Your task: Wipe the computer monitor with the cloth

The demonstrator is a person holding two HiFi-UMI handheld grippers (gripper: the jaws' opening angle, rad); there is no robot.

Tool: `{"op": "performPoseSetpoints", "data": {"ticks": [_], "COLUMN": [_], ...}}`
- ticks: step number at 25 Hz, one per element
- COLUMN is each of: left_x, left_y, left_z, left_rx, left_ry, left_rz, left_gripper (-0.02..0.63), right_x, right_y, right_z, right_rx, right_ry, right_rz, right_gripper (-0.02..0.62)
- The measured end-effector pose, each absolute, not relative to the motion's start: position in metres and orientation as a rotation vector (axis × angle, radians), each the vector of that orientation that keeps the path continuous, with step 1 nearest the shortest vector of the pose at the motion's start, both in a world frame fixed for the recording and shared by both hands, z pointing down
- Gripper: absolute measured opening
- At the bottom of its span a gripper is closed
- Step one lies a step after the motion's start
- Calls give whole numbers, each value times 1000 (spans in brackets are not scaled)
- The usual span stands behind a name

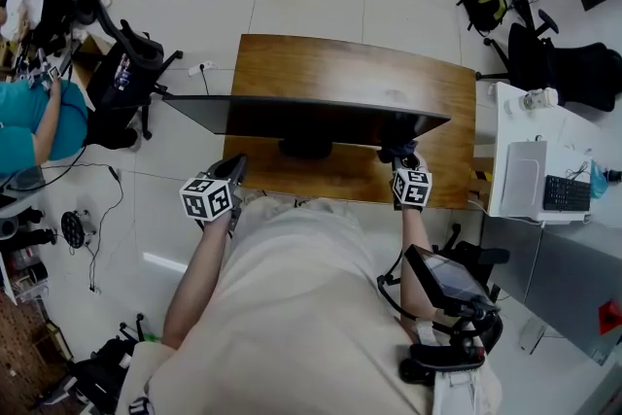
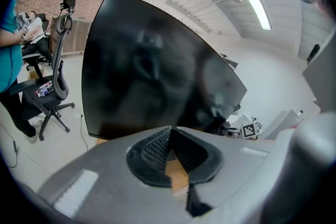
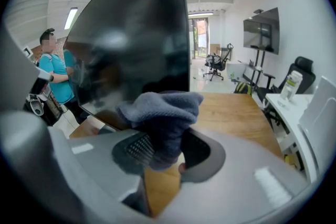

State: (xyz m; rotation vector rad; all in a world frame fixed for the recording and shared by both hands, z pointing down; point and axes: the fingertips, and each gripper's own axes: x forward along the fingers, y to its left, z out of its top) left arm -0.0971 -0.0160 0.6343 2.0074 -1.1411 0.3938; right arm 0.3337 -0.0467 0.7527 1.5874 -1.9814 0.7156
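Note:
A wide black monitor [image 1: 311, 118] stands on a wooden desk [image 1: 360, 73], its dark screen [image 2: 152, 71] turned toward me. My right gripper [image 3: 160, 152] is shut on a grey-blue cloth [image 3: 163, 113], held just in front of the screen's right end [image 3: 136, 44]. In the head view that right gripper [image 1: 402, 156] sits at the monitor's lower right corner. My left gripper [image 2: 171, 152] has its jaws together with nothing between them and hangs off the desk's front left, before the screen's left end. From above, the left gripper [image 1: 231, 172] is below the monitor's left part.
A black office chair [image 1: 131, 73] and a seated person in teal [image 1: 39, 117] are to the left. A white side table [image 1: 549, 160] with a keyboard [image 1: 566, 193] stands right of the desk. Black chairs [image 1: 559, 63] sit behind it.

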Motion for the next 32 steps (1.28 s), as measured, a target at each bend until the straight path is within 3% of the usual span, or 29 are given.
{"op": "performPoseSetpoints", "data": {"ticks": [32], "left_x": [-101], "left_y": [-1], "left_z": [642], "left_rx": [1973], "left_ry": [-1156], "left_rz": [432], "left_gripper": [-2], "right_x": [332], "right_y": [-35], "right_z": [834], "right_rx": [1520], "right_ry": [-1863], "right_rz": [899], "right_gripper": [120]}}
